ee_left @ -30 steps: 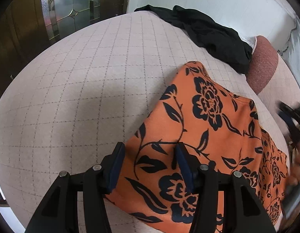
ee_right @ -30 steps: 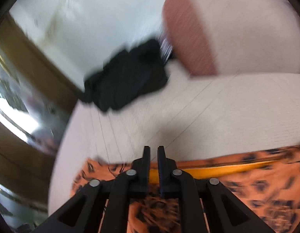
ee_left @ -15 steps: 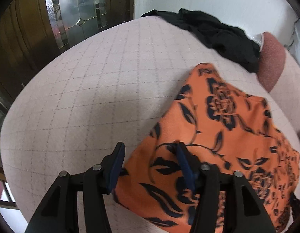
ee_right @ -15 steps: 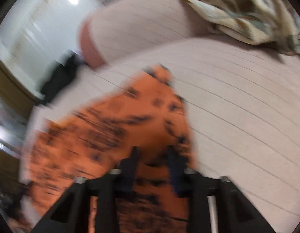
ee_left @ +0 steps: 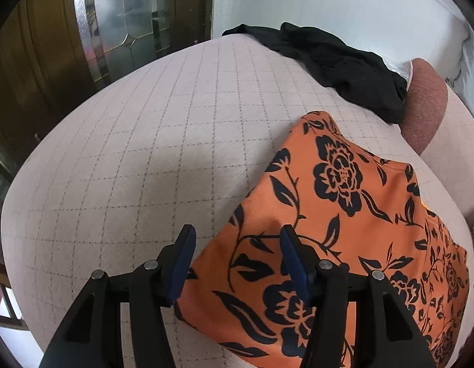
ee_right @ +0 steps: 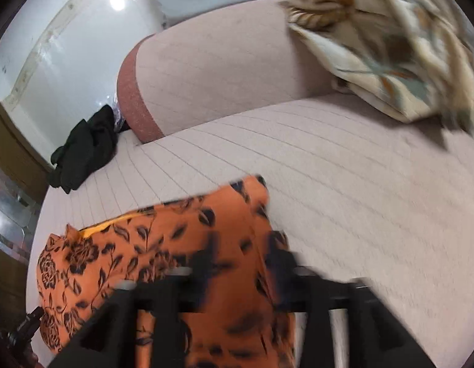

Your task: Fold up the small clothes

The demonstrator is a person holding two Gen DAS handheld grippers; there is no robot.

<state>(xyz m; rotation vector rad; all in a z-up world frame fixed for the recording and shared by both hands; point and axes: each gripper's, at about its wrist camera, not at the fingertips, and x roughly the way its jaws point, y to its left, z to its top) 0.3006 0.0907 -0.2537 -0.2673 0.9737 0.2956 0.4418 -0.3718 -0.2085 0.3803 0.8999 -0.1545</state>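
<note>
We hold the left gripper [ee_left: 237,245] parted over the orange floral garment's [ee_left: 344,230] left edge; the right gripper [ee_right: 243,263], jaws just opening, straddles its right edge. Bare quilted cushion [ee_left: 129,168] stretches left.

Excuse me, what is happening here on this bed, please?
A person with a gripper in each hand is folding an orange flowered garment on a pink checked bed. The left gripper hovers open over one corner. The right gripper, blurred, has just been opening above the cloth, with nothing clamped. A black garment and a patterned blanket lie aside.
</note>
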